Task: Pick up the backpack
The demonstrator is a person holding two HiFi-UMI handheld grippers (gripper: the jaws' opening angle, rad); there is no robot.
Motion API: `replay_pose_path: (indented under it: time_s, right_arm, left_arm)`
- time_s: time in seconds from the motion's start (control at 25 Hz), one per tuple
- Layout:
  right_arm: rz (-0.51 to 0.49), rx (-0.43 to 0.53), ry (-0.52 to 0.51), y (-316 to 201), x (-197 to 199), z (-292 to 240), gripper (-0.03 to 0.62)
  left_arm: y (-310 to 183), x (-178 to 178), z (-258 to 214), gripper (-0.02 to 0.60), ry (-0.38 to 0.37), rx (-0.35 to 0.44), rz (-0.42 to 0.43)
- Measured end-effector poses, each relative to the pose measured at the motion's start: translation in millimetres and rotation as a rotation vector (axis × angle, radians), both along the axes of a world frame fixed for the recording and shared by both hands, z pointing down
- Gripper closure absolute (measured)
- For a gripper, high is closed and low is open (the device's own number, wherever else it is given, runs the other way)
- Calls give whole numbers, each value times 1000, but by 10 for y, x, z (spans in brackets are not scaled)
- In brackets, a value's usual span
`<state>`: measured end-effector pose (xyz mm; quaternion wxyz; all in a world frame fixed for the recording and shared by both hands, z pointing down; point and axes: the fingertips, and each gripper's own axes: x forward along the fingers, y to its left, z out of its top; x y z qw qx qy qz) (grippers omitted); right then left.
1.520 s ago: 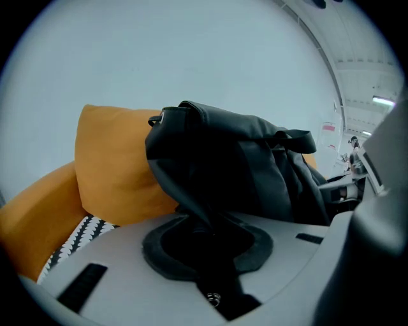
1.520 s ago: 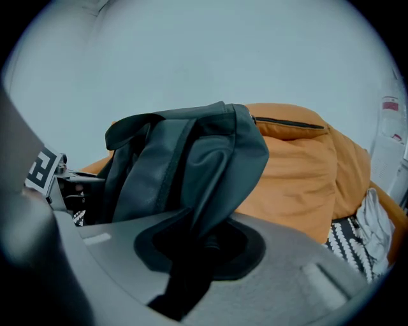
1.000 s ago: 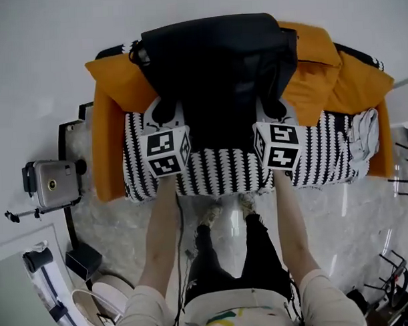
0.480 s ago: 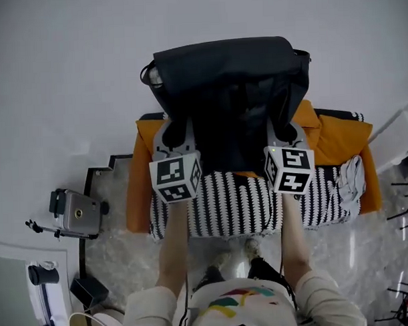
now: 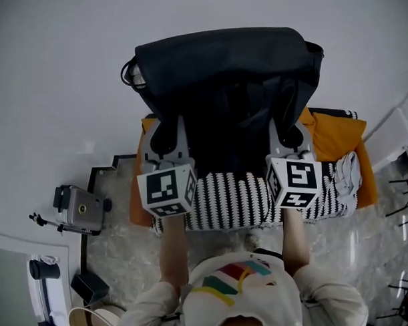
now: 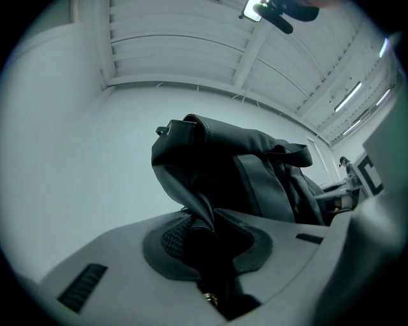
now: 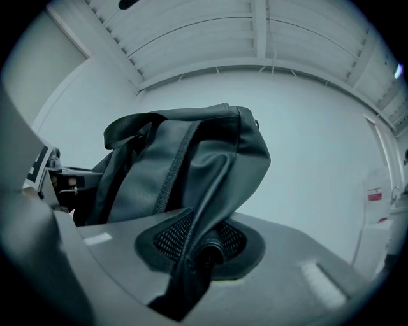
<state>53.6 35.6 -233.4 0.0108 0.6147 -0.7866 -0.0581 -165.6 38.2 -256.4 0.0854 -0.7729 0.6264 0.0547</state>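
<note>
Backpack: black, held in the air, clear above the orange couch and its striped throw | left gripper: jaws clamped on a fold of its fabric | right gripper: jaws clamped likewise on the opposite side

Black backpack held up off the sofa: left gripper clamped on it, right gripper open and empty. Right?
No: the right gripper is shut on the backpack too, its fabric pinched between the jaws in the right gripper view. Rest holds.
</note>
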Motion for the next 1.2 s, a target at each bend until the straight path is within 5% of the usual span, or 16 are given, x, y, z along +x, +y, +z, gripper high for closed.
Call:
replay_pose_path:
  time_s: [0.6,1.2]
  right_arm:
    - [25,93,0,765,203,196,519]
    - [48,89,12,780,253,209,520]
  left_arm:
    - [719,242,177,499,1,48,-49]
    - [733,295,191,499,-10,45,-35]
